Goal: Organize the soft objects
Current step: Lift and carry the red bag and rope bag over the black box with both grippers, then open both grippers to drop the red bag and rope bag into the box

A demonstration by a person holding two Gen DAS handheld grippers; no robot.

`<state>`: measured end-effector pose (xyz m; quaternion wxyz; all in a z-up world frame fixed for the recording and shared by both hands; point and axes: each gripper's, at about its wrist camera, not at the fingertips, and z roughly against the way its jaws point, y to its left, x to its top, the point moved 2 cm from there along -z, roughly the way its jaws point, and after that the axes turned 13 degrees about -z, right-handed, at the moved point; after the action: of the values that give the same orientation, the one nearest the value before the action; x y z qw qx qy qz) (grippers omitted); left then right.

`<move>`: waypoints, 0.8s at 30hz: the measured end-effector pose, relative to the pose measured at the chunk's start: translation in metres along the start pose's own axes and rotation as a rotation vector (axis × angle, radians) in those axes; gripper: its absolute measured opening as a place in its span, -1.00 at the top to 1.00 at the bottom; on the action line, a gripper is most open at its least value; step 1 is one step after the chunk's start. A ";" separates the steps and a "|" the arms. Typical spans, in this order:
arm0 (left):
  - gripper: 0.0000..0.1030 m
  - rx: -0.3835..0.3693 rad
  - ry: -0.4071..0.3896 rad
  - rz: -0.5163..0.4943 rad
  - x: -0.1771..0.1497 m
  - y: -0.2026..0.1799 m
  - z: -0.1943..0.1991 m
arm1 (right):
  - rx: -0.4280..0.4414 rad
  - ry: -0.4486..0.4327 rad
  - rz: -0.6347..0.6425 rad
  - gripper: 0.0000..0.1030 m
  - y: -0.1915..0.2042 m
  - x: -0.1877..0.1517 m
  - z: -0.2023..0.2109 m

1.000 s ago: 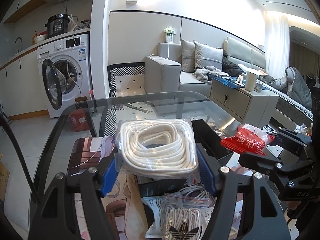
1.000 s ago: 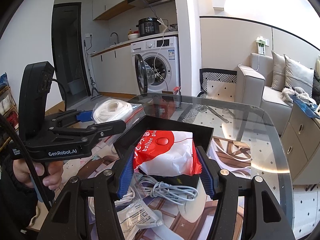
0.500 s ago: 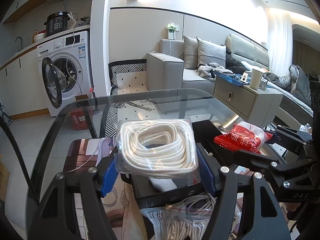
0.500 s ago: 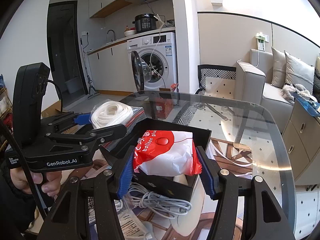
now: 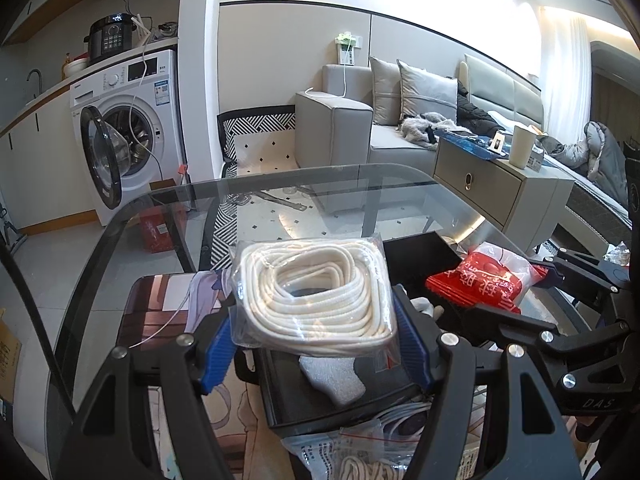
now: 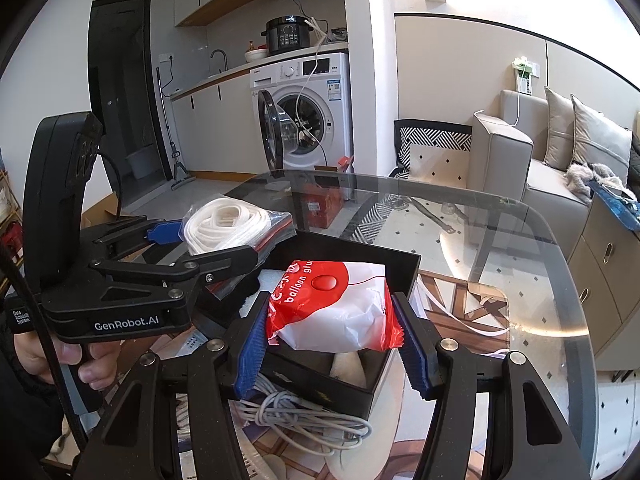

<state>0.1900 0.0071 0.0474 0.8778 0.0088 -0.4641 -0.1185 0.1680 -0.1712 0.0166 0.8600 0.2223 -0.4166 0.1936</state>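
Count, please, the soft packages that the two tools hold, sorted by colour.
White rope bag, in the left tool: 1
Red-and-white balloon packet, in the right tool: 1
Total: 2

Your right gripper (image 6: 330, 322) clamps the red-and-white packet (image 6: 334, 306) above the black box (image 6: 396, 266); your left gripper (image 6: 218, 246) grips the bagged white rope (image 6: 226, 226) beside it.

Clear, glossy plastic is wrapping the woven white rope (image 5: 316, 292); shiny red-and-white film is crinkling around the packet (image 6: 336, 308). The matt black box (image 6: 356, 384) is sitting on a smooth, reflecting glass surface (image 6: 500, 240), beside a grey rubbery cable (image 6: 304, 420).
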 end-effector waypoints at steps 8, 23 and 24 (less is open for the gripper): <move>-0.35 -0.007 0.024 -0.004 -0.002 -0.003 -0.011 | -0.024 0.023 0.035 -0.15 0.000 0.002 -0.016; -0.38 -0.021 0.026 -0.024 -0.002 -0.003 -0.016 | -0.053 0.014 0.082 -0.64 0.003 0.002 -0.026; -0.39 -0.027 0.026 -0.023 -0.002 -0.003 -0.015 | -0.057 0.002 0.082 -0.67 0.003 0.002 -0.022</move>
<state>0.2002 0.0029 0.0366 0.8822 0.0036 -0.4510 -0.1349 0.1815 -0.1563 0.0068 0.8578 0.1802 -0.4297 0.2169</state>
